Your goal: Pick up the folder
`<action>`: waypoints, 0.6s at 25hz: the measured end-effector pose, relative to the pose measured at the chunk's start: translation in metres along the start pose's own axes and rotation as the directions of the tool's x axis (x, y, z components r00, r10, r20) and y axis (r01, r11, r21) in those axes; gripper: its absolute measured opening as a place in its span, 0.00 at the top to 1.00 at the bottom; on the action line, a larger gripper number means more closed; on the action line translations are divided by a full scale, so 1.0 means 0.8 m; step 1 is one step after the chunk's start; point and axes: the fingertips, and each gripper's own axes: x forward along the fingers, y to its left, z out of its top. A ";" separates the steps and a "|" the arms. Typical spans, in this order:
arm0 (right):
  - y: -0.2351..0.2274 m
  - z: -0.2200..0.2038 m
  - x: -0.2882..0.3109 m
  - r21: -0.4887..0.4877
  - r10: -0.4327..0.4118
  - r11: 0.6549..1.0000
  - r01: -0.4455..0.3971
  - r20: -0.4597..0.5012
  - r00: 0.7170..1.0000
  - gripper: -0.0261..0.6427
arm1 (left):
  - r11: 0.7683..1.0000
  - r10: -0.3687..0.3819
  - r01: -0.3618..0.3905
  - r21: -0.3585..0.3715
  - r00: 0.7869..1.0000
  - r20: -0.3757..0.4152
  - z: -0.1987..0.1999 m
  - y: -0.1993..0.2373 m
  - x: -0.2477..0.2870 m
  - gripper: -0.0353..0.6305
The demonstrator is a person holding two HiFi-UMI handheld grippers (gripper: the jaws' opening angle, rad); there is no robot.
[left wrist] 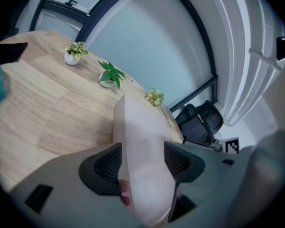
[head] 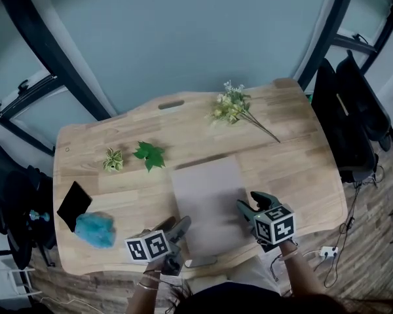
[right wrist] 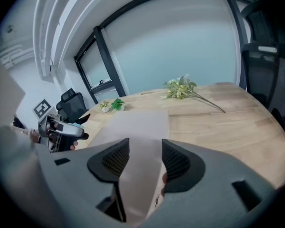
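Observation:
A pale grey-pink folder (head: 206, 195) lies flat on the wooden table (head: 288, 156), its near edge at the table's front edge. My left gripper (head: 177, 241) hovers over its near left corner, and my right gripper (head: 252, 203) over its near right side. In the left gripper view the folder (left wrist: 137, 141) fills the gap in my left gripper (left wrist: 142, 160), whose pads stand wide apart and do not press on it. In the right gripper view the folder (right wrist: 137, 127) shows in the same way within my right gripper (right wrist: 145, 158), also open.
Two small potted plants (head: 112, 160) (head: 149, 154) stand behind the folder to the left. A flower sprig (head: 236, 106) lies at the back right. A black pad (head: 74, 205) and a blue fluffy thing (head: 95, 229) sit at the front left. Black office chairs (head: 350, 123) flank the table.

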 end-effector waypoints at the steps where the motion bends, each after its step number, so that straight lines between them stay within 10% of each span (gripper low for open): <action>1: -0.002 -0.002 0.002 0.014 0.011 1.000 -0.011 -0.008 1.000 0.68 | 1.000 -0.001 0.001 -0.013 1.000 -0.004 -0.002 0.001 0.003 0.56; 15: -0.023 -0.032 0.037 0.250 0.181 0.955 -0.158 -0.069 0.981 0.61 | 0.990 0.060 -0.062 -0.129 0.998 -0.021 -0.013 0.026 0.032 0.53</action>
